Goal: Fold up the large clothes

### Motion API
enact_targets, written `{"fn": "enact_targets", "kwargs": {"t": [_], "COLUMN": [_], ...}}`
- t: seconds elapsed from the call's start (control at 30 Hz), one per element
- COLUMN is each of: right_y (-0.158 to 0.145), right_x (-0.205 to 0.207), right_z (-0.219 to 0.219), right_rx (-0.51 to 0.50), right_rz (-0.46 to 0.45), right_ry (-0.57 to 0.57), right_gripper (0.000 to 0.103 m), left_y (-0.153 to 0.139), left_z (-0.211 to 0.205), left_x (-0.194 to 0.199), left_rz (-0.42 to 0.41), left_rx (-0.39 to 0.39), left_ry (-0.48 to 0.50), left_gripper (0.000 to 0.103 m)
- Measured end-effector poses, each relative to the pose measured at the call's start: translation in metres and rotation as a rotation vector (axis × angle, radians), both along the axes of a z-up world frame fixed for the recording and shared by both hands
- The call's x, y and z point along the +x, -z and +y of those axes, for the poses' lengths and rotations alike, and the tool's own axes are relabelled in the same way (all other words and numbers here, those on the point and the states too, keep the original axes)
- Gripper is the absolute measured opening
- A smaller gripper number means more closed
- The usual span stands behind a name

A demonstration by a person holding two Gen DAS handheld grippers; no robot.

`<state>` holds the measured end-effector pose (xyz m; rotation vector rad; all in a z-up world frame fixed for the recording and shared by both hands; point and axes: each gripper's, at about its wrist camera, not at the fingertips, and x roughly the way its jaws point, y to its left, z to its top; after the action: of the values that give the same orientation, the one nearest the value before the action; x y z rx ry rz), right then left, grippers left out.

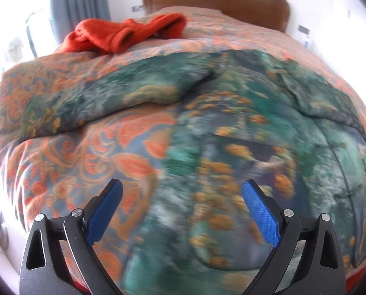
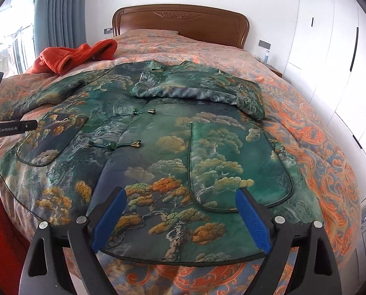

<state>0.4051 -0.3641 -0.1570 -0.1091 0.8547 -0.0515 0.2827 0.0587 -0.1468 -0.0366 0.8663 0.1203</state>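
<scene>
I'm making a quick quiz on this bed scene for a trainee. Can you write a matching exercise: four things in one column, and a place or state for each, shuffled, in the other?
Things:
1. green jacket
2. orange sweater
3. jacket's right-side sleeve
4. right gripper

Places or states:
A. crumpled near the bed's far left corner
B. folded across the chest
C. spread front-up on the patterned bedspread
D. jaws wide apart, nothing between them, over the hem

Pairs: 1-C, 2-A, 3-B, 4-D

The left gripper (image 1: 181, 211) hangs with jaws spread wide above the blurred green jacket (image 1: 232, 147). An orange garment (image 1: 124, 34) lies far left on the patterned quilt (image 1: 60, 152).
</scene>
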Motion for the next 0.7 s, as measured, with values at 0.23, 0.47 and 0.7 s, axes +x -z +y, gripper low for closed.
{"fn": "enact_targets", "kwargs": {"t": [0.23,0.47,0.7], "right_y": [-0.001,0.000,0.001], "right_x": [-0.008,-0.014,-0.019], "right_z": [0.005,0.012,0.028], "right_rx": [0.003,0.036,0.034], "right_rz": [0.020,0.045,0.055], "right_ry": [0.000,-0.011,-0.054], "right_gripper": [0.092,0.092,0.092], "left_y": [0.000,0.026,0.032], "left_z": [0.087,0.174,0.200], "left_x": [0.039,0.088,0.100], "left_rz": [0.013,0.034,-0.088], "left_rx": [-0.206,-0.368,-0.405], "left_ry": [-0.181,-0.438,-0.661], "left_gripper": [0.098,0.098,0.056]}}
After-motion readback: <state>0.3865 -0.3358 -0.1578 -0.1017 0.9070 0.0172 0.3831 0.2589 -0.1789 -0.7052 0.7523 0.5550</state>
